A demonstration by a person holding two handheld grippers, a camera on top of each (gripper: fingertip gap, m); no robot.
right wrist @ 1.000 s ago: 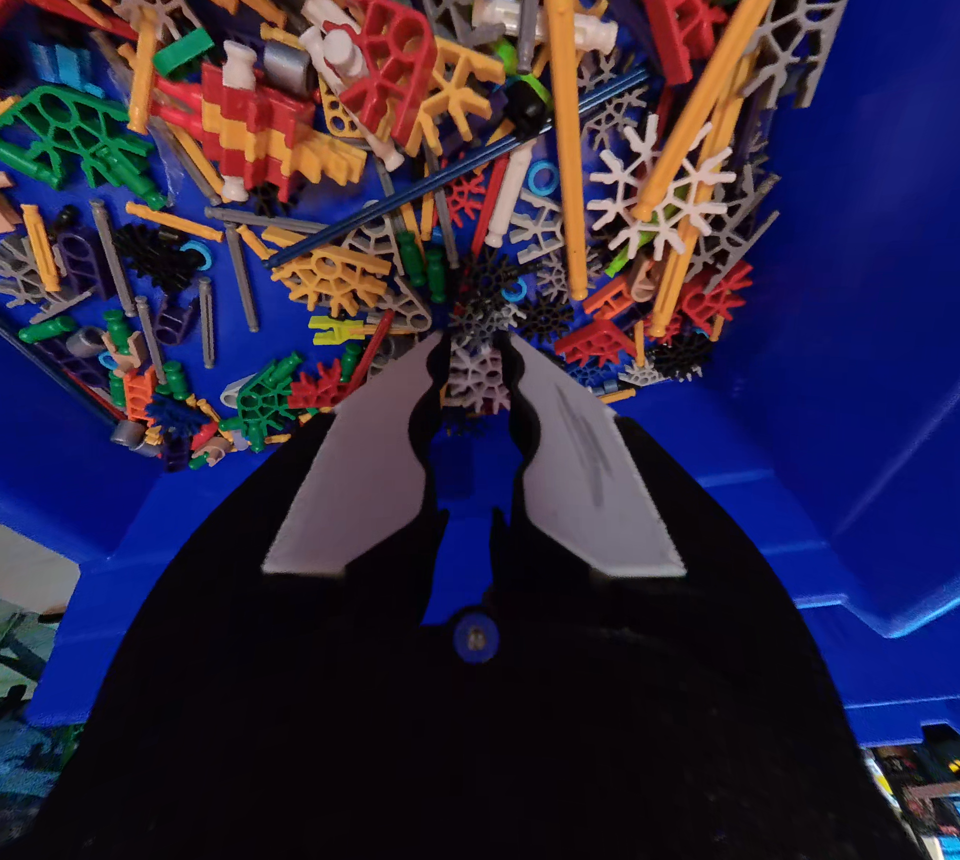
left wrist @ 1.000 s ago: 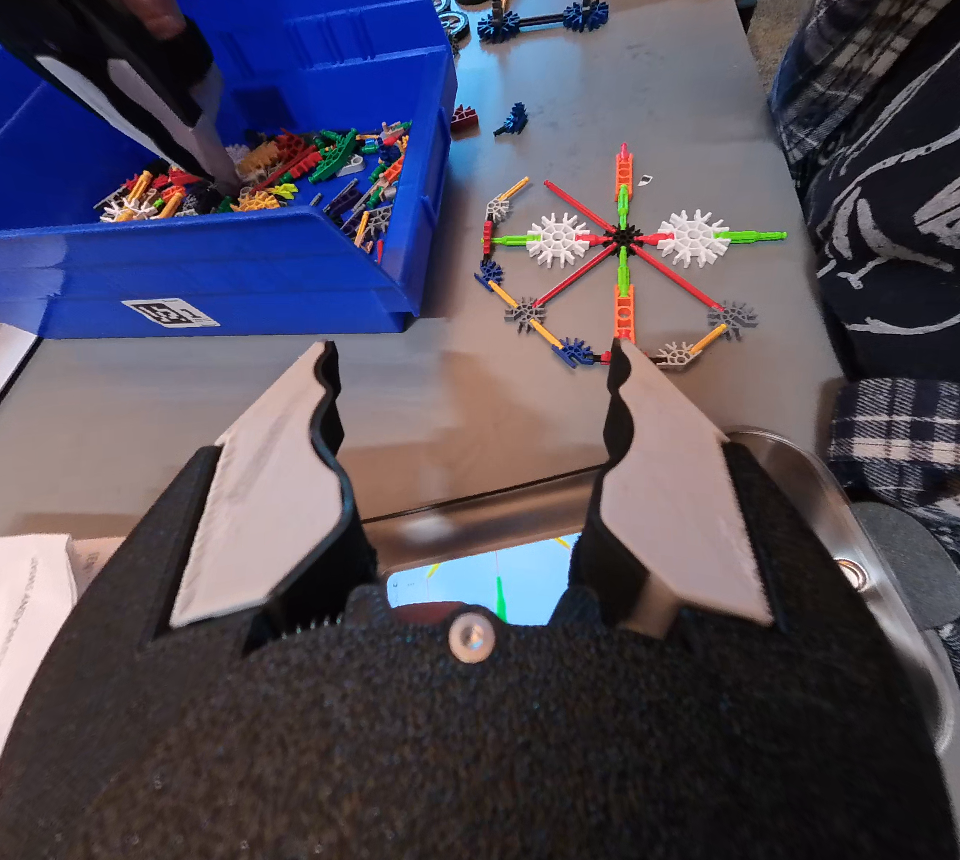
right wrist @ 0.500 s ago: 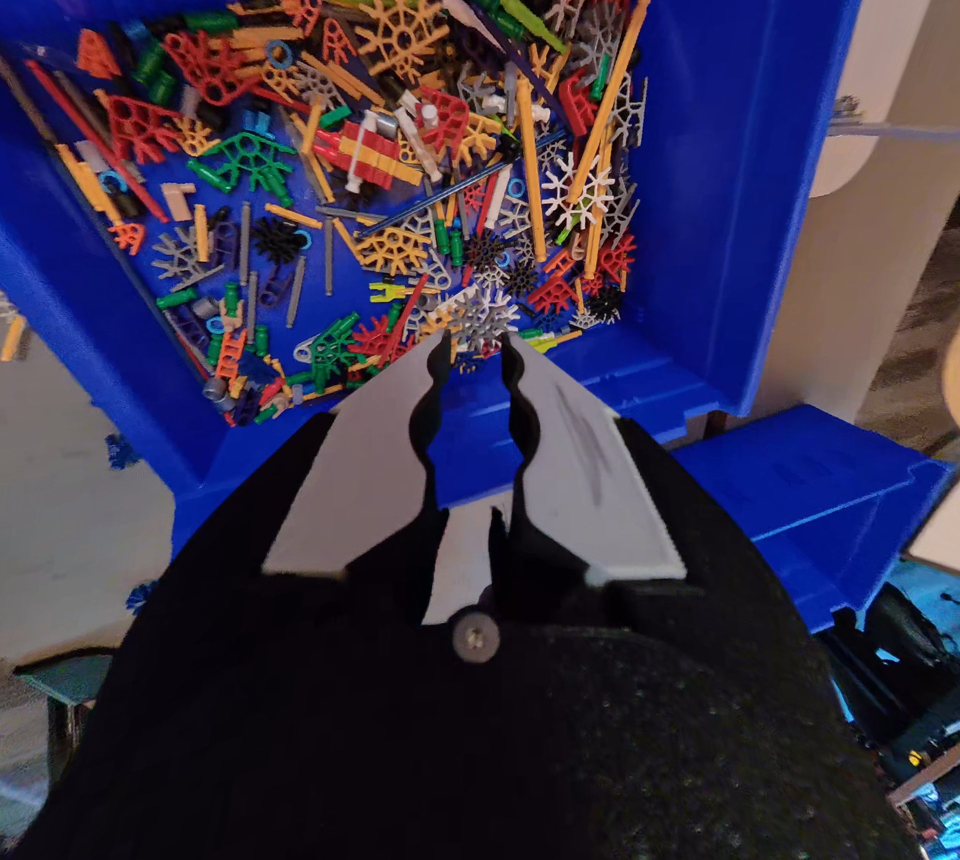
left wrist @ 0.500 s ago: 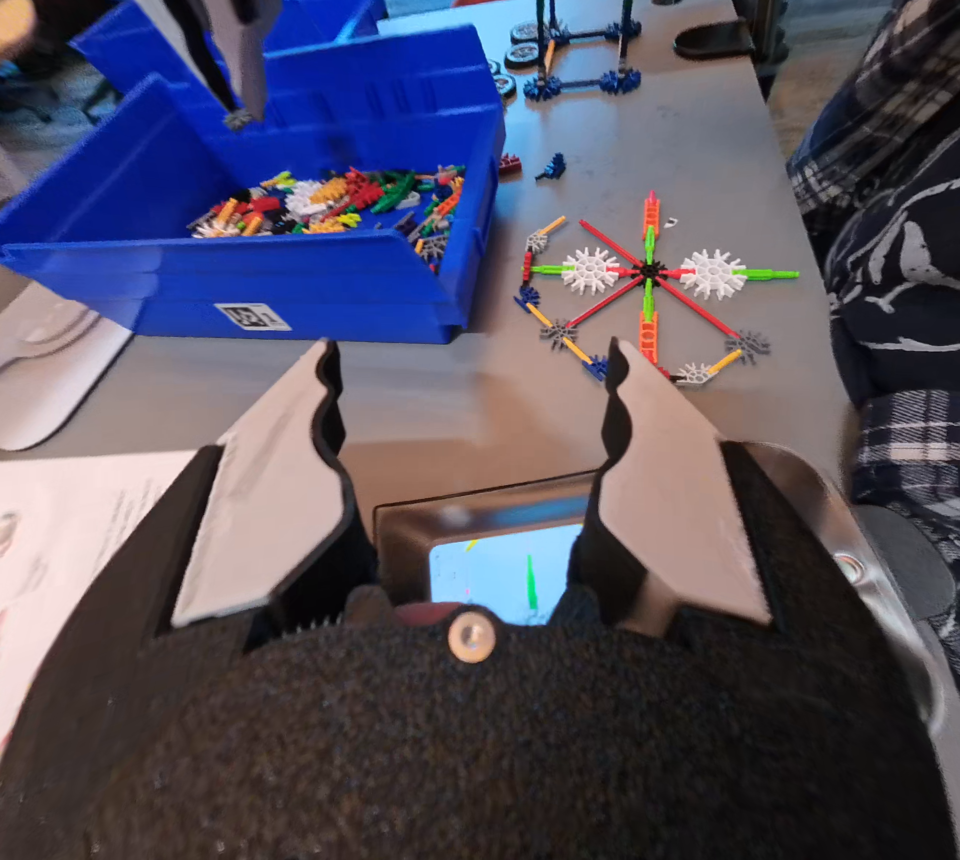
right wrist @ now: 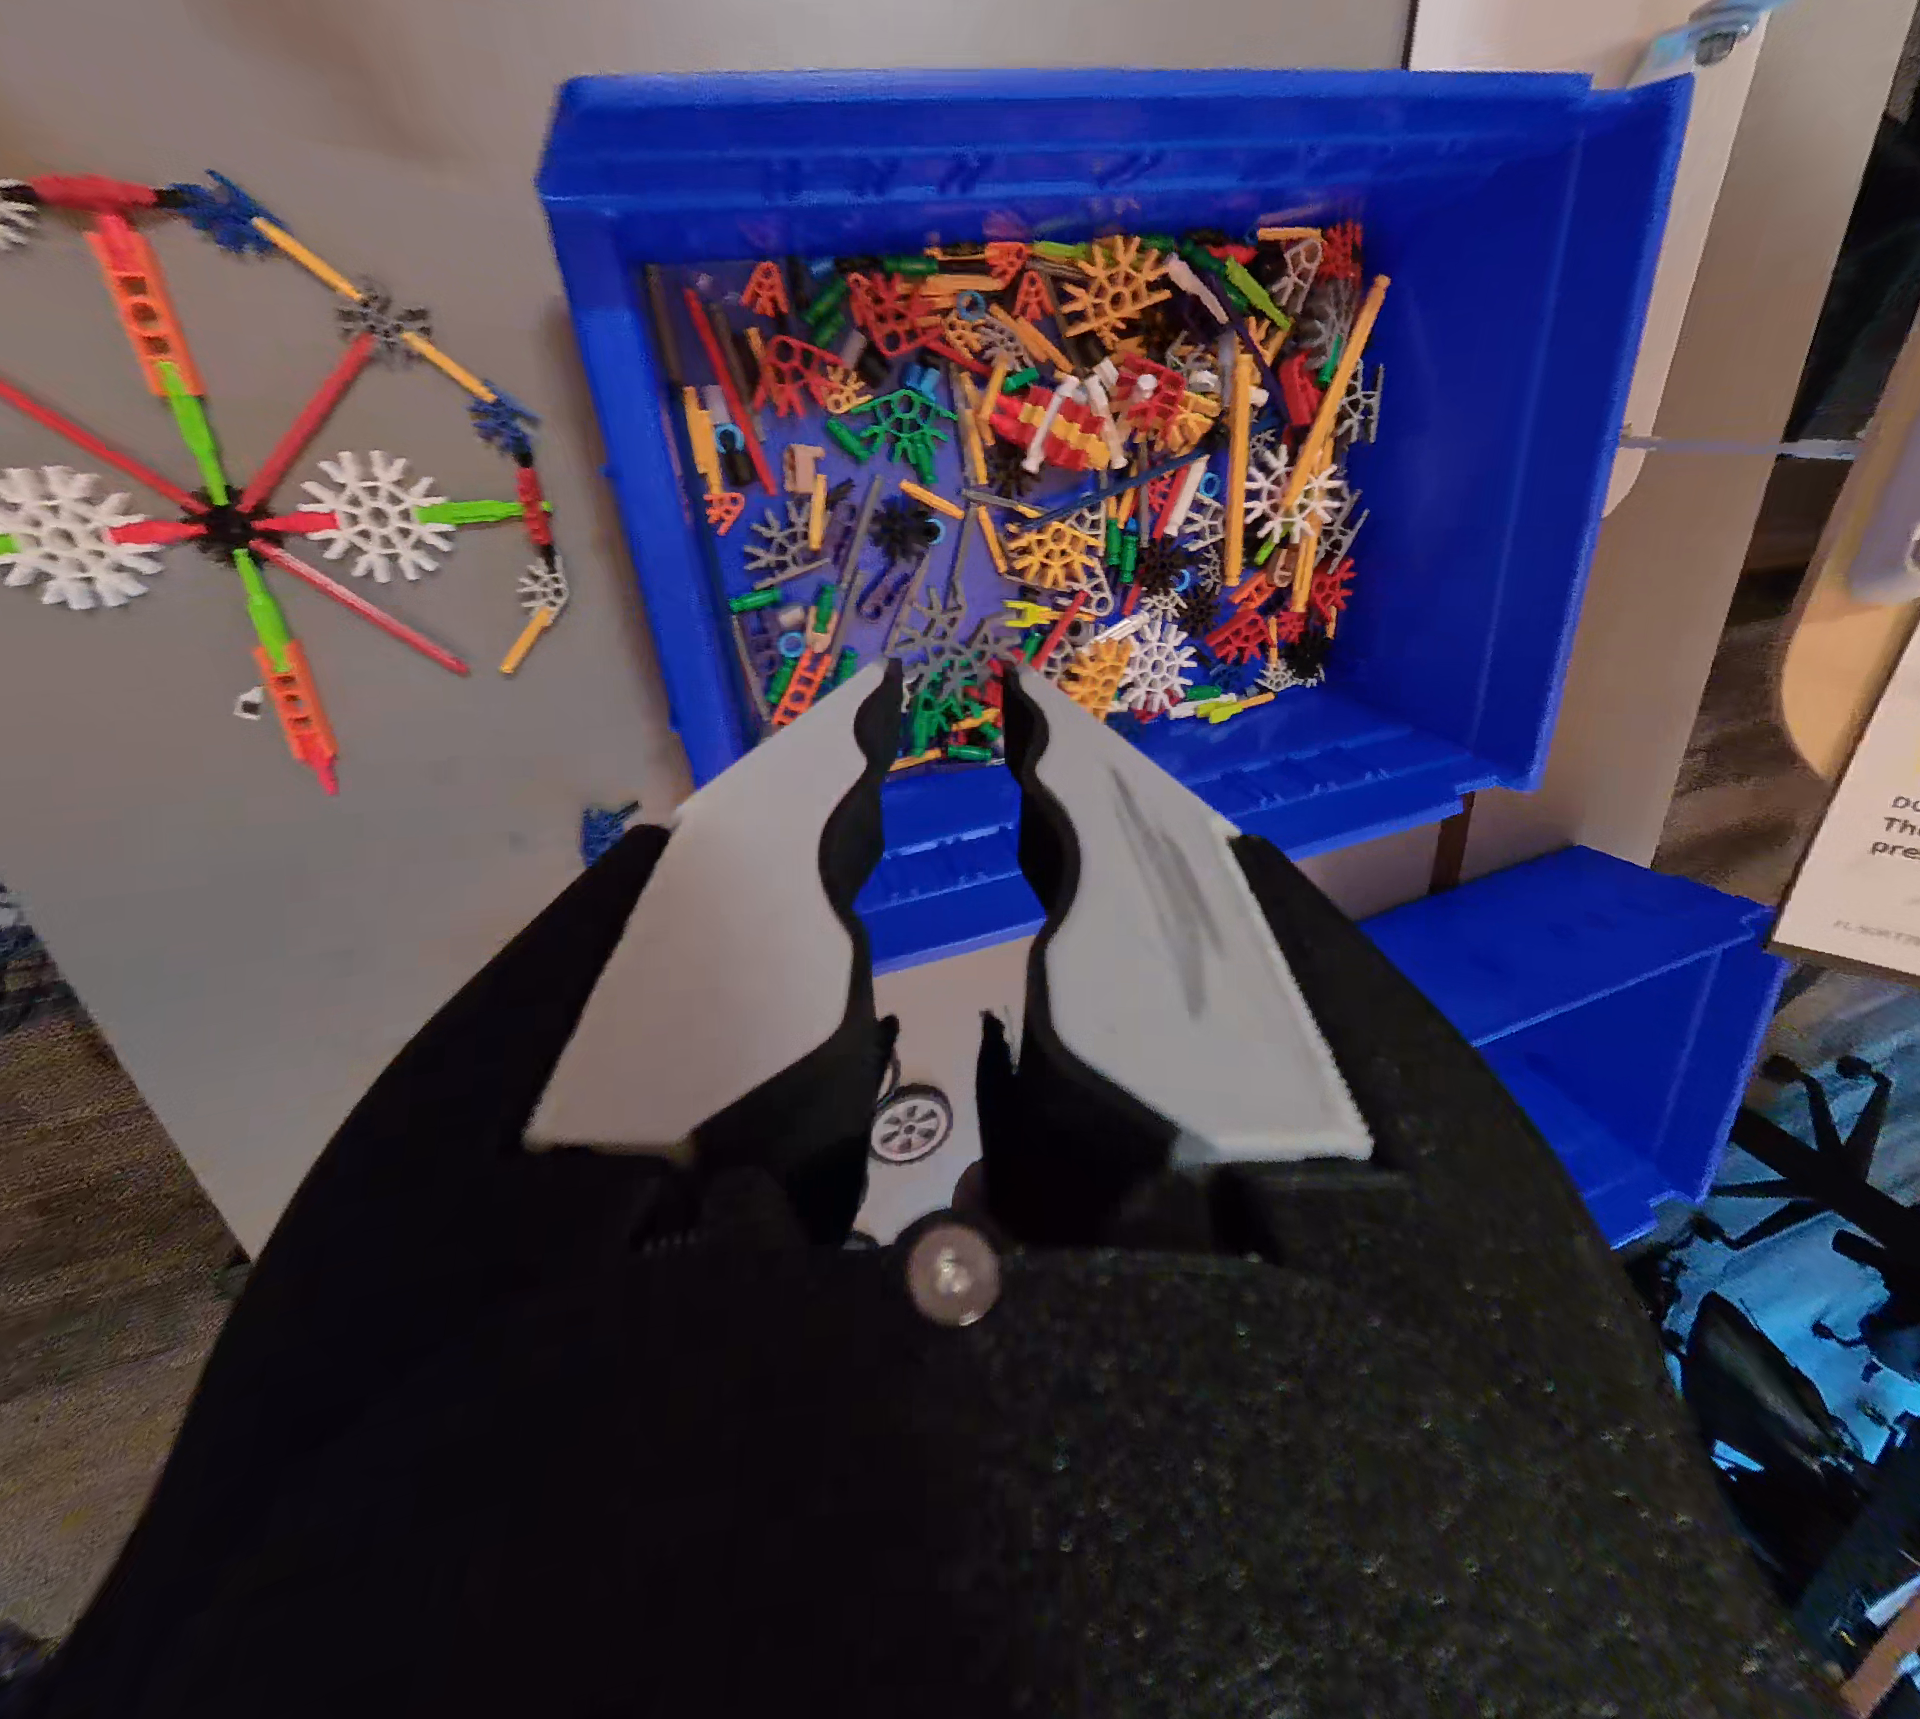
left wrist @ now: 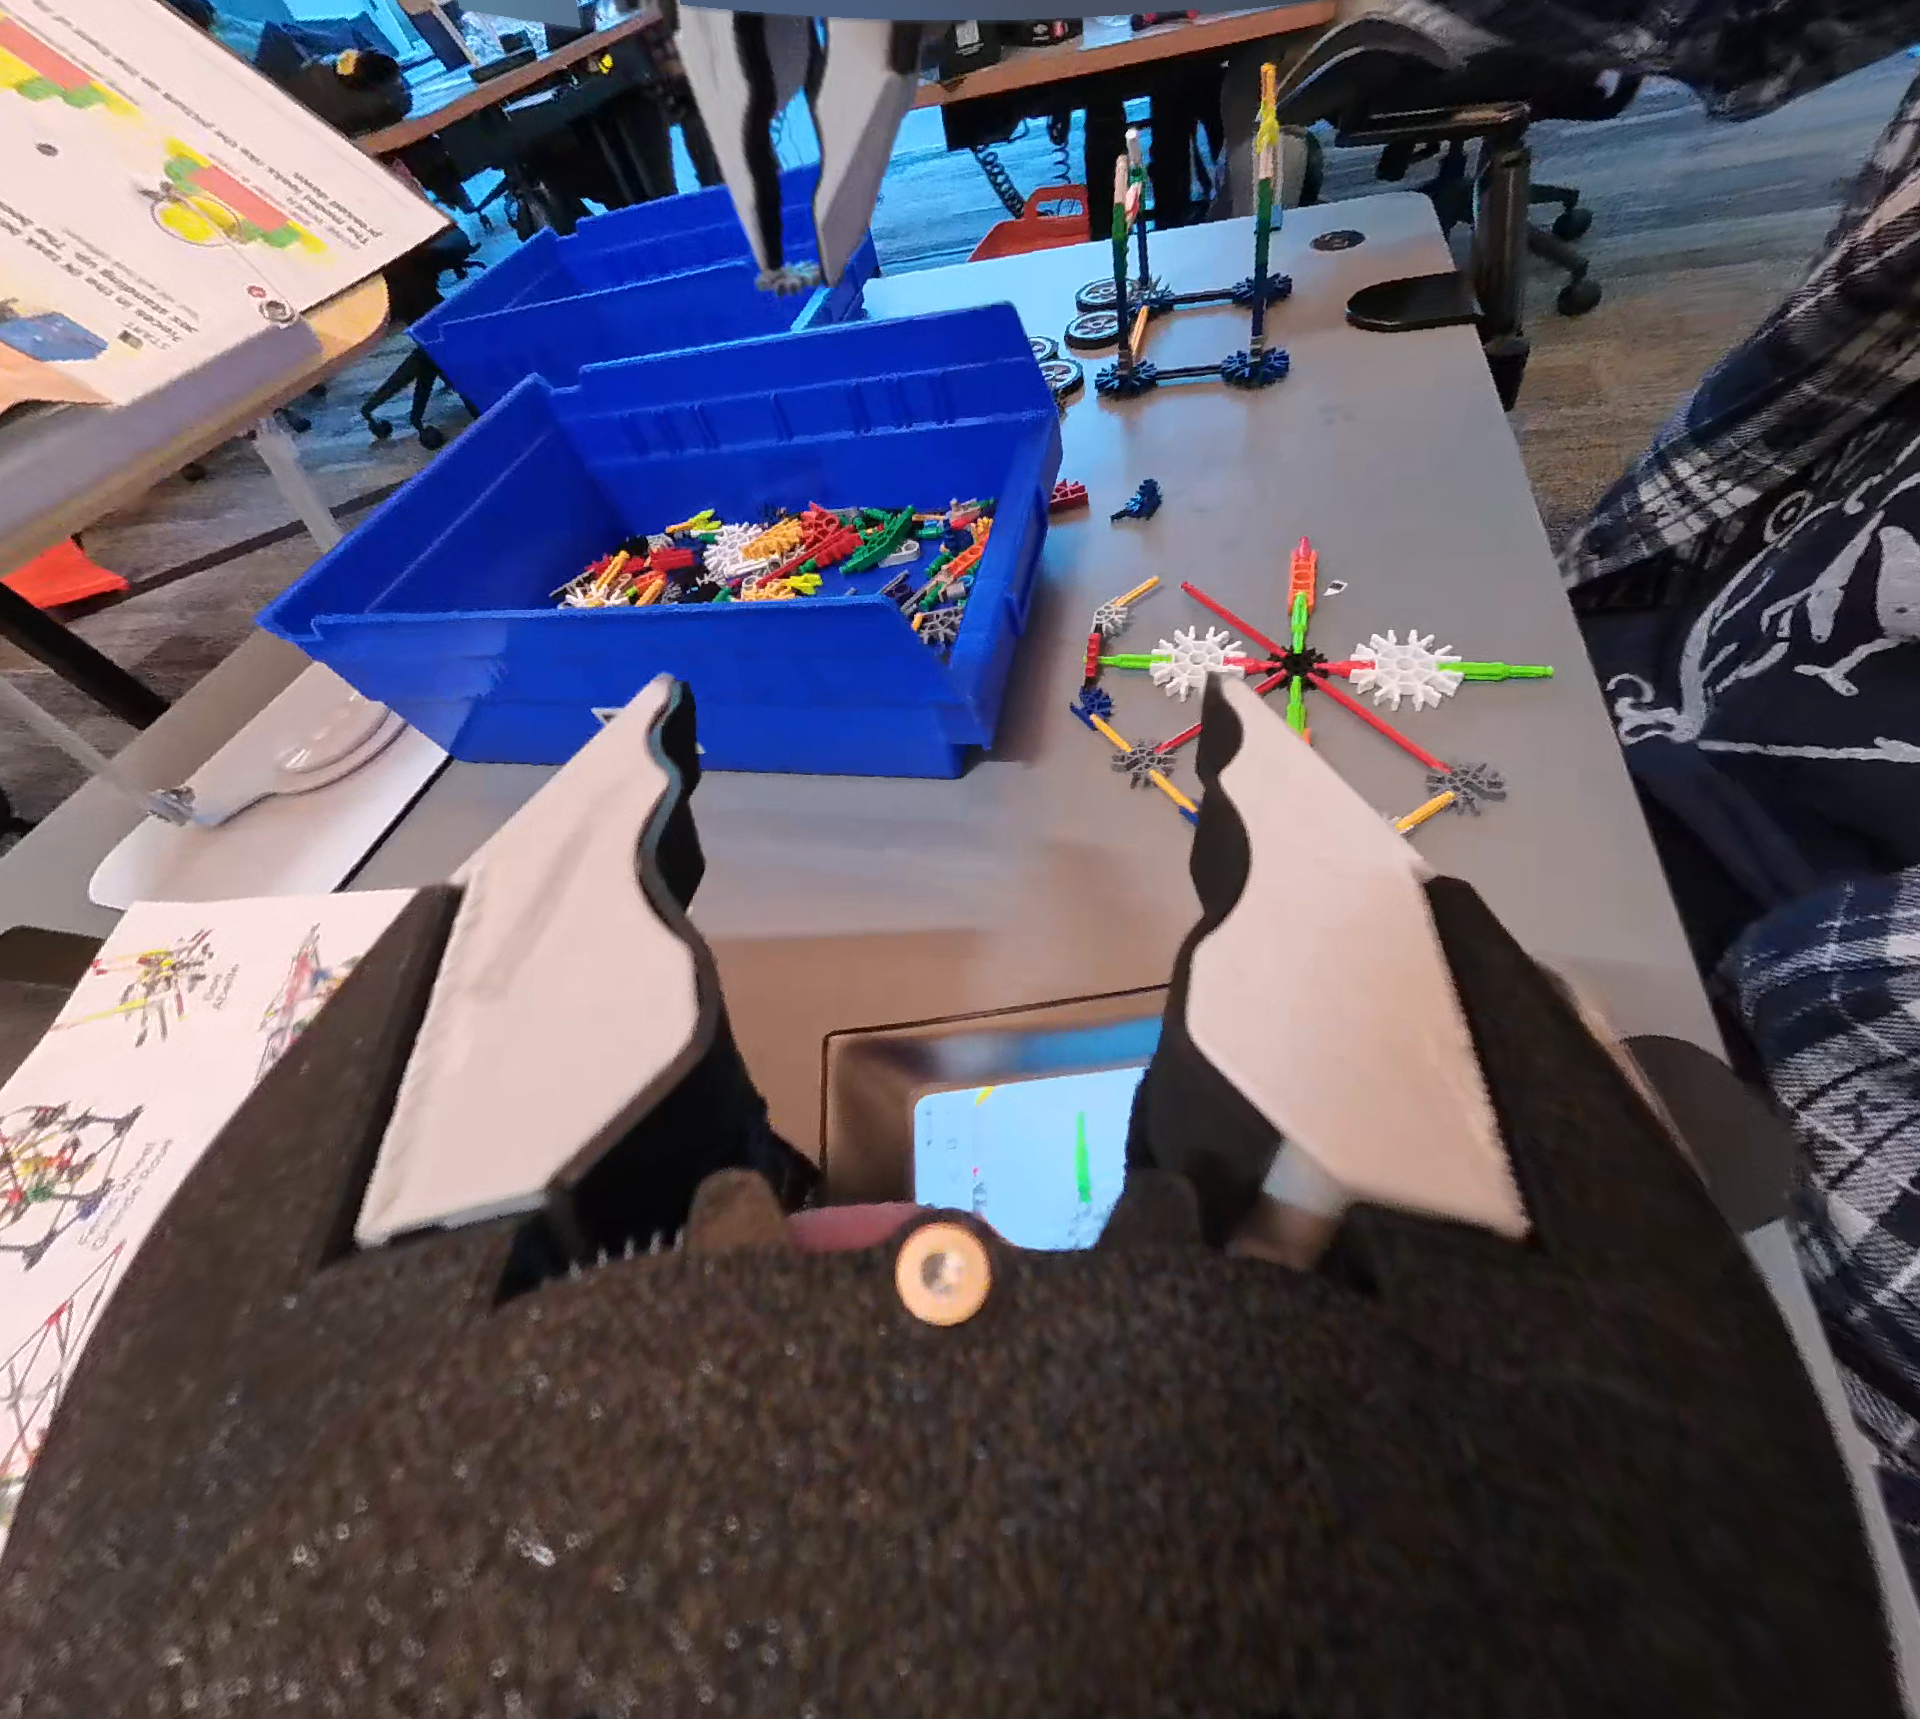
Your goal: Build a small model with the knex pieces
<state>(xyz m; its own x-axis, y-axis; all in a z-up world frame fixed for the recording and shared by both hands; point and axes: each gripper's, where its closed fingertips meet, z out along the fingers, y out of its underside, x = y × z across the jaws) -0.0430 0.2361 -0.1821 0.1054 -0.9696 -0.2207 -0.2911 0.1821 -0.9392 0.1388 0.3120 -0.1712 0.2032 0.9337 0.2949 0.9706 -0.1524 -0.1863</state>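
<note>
My right gripper (right wrist: 948,677) is shut on a grey snowflake connector (right wrist: 945,635), pinched at the fingertips, high above the blue bin (right wrist: 1039,111) of mixed coloured rods and connectors. The left wrist view shows this gripper (left wrist: 795,267) above the bin's far side with the grey connector (left wrist: 787,279) at its tips. My left gripper (left wrist: 940,713) is open and empty, above the grey table in front of the bin (left wrist: 665,651). A flat wheel of red and green rods with two white snowflake connectors (left wrist: 1299,661) lies right of the bin; it also shows in the right wrist view (right wrist: 223,516).
An upright rod frame with wheels (left wrist: 1195,298) stands at the table's far end. A second blue bin (left wrist: 644,256) lies behind the first. A loose red piece (left wrist: 1068,495) and blue piece (left wrist: 1138,500) lie nearby. Instruction sheets (left wrist: 156,142) stand left; a person in plaid (left wrist: 1766,526) sits right. The gap from one gripper's tips to the other's is roughly 20 cm.
My right gripper has risen out of the bin with the grey connector still pinched in it. My left gripper has drawn back and up, staying open.
</note>
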